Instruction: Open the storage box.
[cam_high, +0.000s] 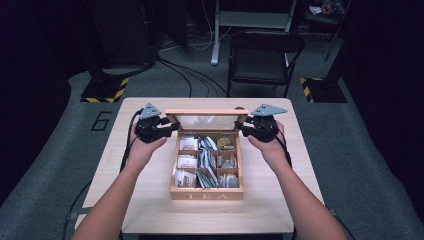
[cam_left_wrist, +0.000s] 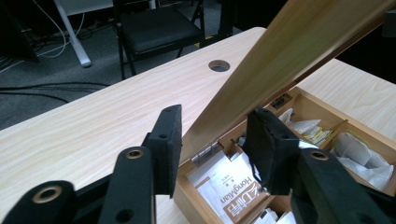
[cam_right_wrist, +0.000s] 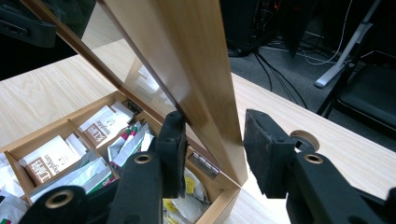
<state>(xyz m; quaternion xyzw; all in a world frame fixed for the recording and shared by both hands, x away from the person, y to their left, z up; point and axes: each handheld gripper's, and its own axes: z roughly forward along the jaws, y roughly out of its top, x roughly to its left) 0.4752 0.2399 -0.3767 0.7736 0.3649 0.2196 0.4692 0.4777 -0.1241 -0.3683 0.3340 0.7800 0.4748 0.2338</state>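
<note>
Lid (cam_high: 206, 121) of the tea box (cam_high: 206, 194) tilts up at the back mid-counter (cam_high: 150, 205), long edge running crosswise. Left gripper (cam_left_wrist: 215, 140) and right gripper (cam_right_wrist: 212, 140) straddle its side edges, fingers (cam_left_wrist: 170, 135) open, not pressing. Bare counter lies on every side.

Logged from my station, background stock: one light wooden table (cam_high: 150, 200) with a round cable hole (cam_left_wrist: 218, 65) near its far edge; one black folding chair (cam_high: 265, 55) behind it on grey carpet (cam_high: 60, 170); black cables (cam_high: 187, 75) trailing across the floor; two yellow-and-black striped stand bases (cam_high: 105, 90); one white frame leg (cam_high: 216, 35).
</note>
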